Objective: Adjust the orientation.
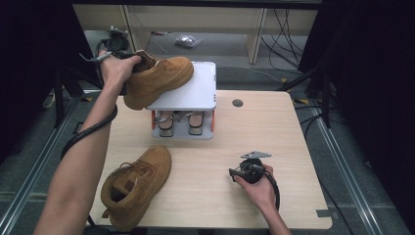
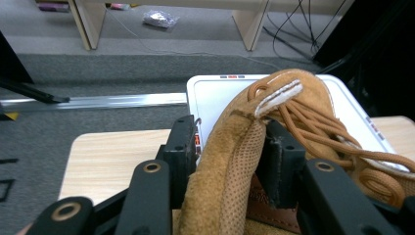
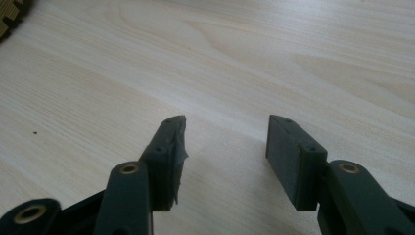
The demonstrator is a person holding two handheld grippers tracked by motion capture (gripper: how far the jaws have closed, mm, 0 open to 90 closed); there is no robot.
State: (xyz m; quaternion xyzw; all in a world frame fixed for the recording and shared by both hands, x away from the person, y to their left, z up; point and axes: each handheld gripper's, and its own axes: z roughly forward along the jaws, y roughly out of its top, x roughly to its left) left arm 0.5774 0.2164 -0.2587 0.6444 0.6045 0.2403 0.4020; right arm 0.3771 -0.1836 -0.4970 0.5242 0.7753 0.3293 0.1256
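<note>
1. Resting at 5 o'clock on the table [image 1: 274,132], the right gripper [image 3: 225,122] is lying low over bare wood, its jaws standing apart with nothing between them.
2. Lying at 7 o'clock, a tan boot [image 1: 139,183] is sitting on its side near the table's front edge, collar toward the person, untouched.
3. Standing at 12 o'clock, a white rack [image 1: 195,90] is holding a pair of pale shoes [image 1: 181,122] on its lower tier.
4. Sitting on the rack's top shelf at 11 o'clock, the second boot [image 1: 159,78] is pointing its toe to the right while its heel is overhanging the shelf's left edge.
5. Straddling that boot's heel collar, the left gripper [image 2: 230,132] is standing with one jaw outside and one inside. The outer pad is showing a sliver of gap, so I'm reading the claw as open and not pinching.
6. Judging handling: the boot is looking fairly heavy for a one-point pinch, with a stiff sole and a soft, padded suede upper that is giving under pressure. The loose laces [image 2: 313,127] are liable to snag.
7. Judging grip: the padded collar at the heel is offering the firmest bite. With the heel hanging off, the boot is risking a tip unless it is seated further onto the shelf.
</note>
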